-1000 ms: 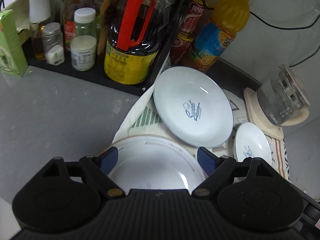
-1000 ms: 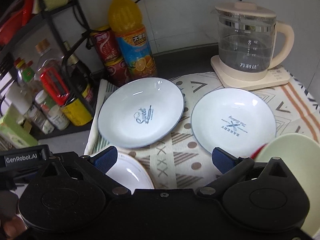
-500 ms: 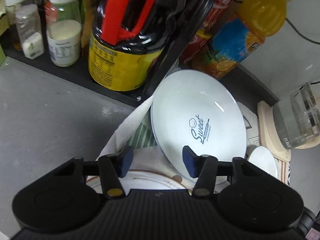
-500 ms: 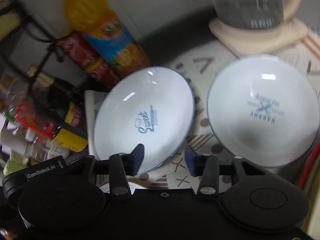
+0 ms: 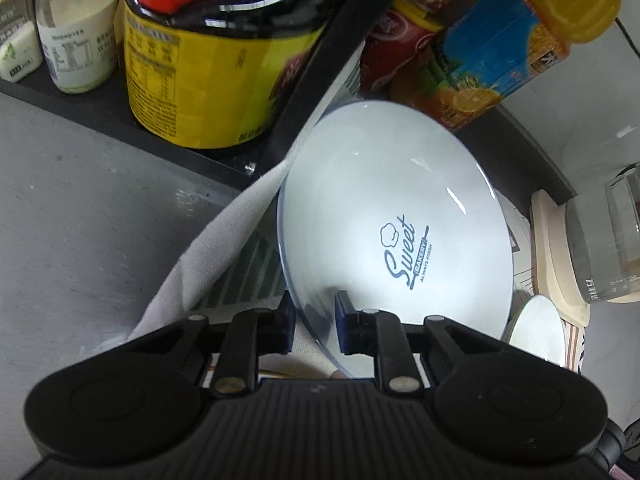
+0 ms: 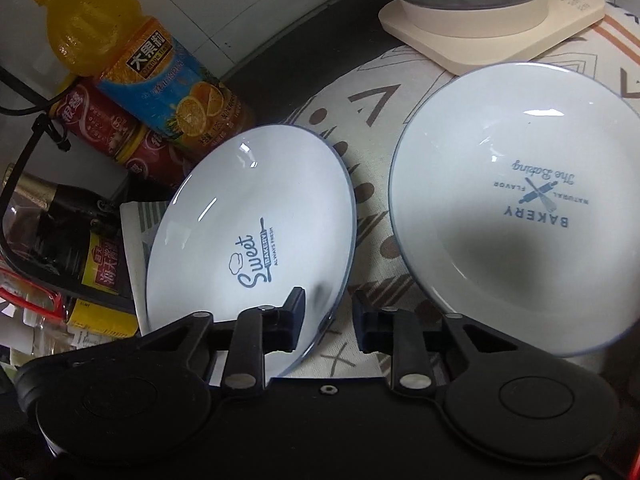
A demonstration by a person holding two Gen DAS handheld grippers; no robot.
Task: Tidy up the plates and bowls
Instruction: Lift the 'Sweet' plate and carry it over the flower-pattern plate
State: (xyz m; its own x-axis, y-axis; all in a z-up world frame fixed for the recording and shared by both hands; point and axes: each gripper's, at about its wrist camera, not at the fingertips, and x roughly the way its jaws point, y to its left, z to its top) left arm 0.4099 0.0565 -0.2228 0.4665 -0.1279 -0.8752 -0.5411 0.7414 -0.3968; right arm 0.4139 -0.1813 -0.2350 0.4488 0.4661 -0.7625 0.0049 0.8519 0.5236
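A white "Sweet Bakery" plate (image 5: 384, 216) lies on a patterned cloth; it also shows in the right wrist view (image 6: 248, 224). My left gripper (image 5: 314, 326) has its jaws narrowed around the plate's near left rim, one finger under it and one over it. My right gripper (image 6: 328, 320) has its jaws narrowed around the same plate's near right rim. A second white "Bakery" plate (image 6: 520, 200) lies to the right of it. A small piece of that plate shows in the left wrist view (image 5: 536, 332).
A black rack (image 5: 312, 60) with a yellow-labelled bottle (image 5: 208, 64) and jars stands just left of the plate. An orange juice bottle (image 6: 160, 72) and red cans (image 6: 104, 120) stand behind it. A glass kettle on a cream base (image 6: 488, 20) stands at the back right.
Both grippers moved forward to the "Sweet" plate and narrowed their jaws from wide open onto its near rim. The lower white dish has dropped out of view.
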